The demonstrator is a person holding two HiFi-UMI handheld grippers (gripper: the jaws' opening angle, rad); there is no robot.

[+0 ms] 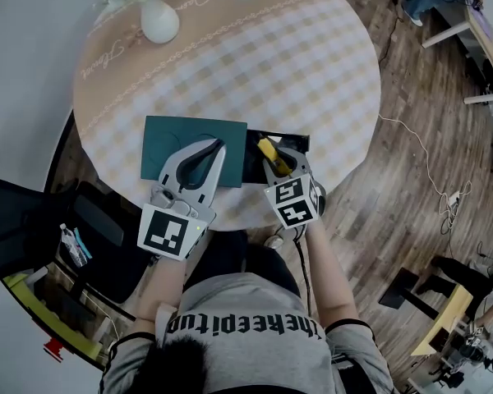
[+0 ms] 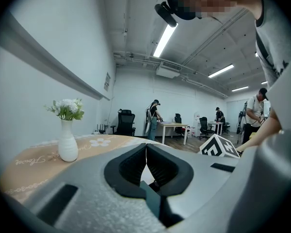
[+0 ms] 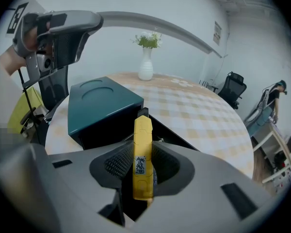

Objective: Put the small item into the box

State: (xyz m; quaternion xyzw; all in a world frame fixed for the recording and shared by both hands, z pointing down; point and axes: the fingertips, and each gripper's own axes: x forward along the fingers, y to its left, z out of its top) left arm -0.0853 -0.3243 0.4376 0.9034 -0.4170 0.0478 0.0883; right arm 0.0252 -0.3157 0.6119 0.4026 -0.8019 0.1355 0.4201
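Observation:
A dark teal box stands near the front edge of the round table, its lid [image 1: 168, 142] [image 3: 102, 106] swung to the left and its black inside [image 1: 296, 144] showing on the right. My left gripper [image 1: 216, 146] [image 2: 146, 149] lies over the lid with its jaws together, and a teal edge [image 2: 151, 200] sits between the fingers. My right gripper [image 1: 276, 162] [image 3: 143, 154] is shut on a yellow utility knife [image 1: 268, 151] [image 3: 142, 149]. The knife points forward over the box's open black part.
A white vase with flowers [image 1: 159, 19] [image 3: 145, 67] stands at the table's far left side. A black chair [image 1: 33, 228] is beside the table on the left. A cable [image 1: 427, 162] runs across the wooden floor on the right. People and desks fill the room behind.

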